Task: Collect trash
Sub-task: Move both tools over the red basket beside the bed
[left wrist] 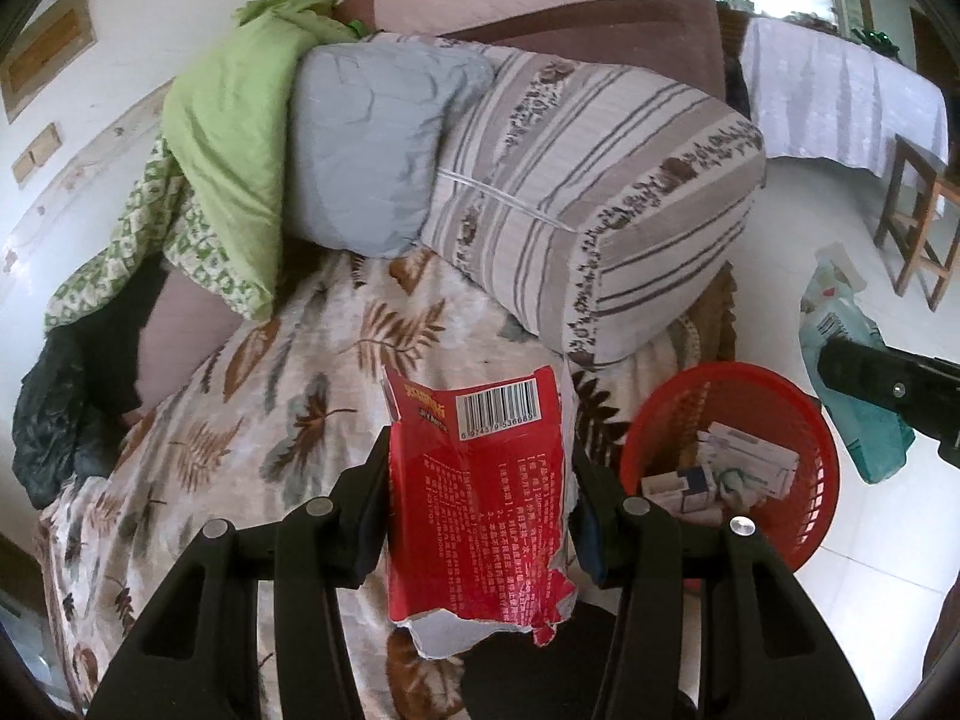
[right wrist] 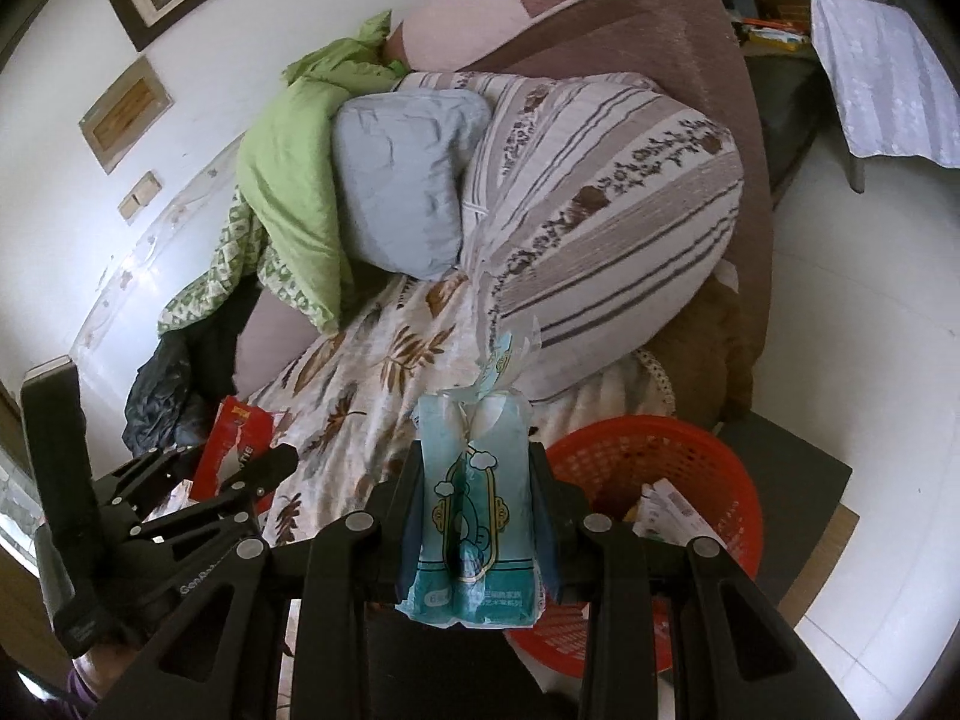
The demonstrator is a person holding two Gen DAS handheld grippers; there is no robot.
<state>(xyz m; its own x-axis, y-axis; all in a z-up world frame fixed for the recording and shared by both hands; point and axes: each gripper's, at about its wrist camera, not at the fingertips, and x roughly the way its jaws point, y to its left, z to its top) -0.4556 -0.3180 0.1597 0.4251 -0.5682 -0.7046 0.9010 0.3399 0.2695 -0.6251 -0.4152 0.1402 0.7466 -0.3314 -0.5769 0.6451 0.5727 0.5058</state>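
My left gripper (left wrist: 477, 480) is shut on a torn red snack wrapper (left wrist: 480, 498) with a barcode, held above the leaf-patterned sofa cover. It also shows at the left of the right wrist view (right wrist: 231, 438). My right gripper (right wrist: 477, 498) is shut on a teal plastic wrapper (right wrist: 471, 510) with a cartoon print, just left of the red mesh trash basket (right wrist: 720, 468). The basket (left wrist: 798, 414) holds several paper boxes and scraps and stands on the floor beside the sofa. In the left wrist view the right gripper's body and the teal wrapper (left wrist: 864, 360) show at the right edge.
The sofa carries a striped bolster (left wrist: 600, 210), a grey pillow (left wrist: 372, 150), a green quilt (left wrist: 234, 138) and dark clothes (left wrist: 54, 414). A table with a white cloth (left wrist: 840, 96) and a wooden stool (left wrist: 918, 216) stand on the white tiled floor to the right.
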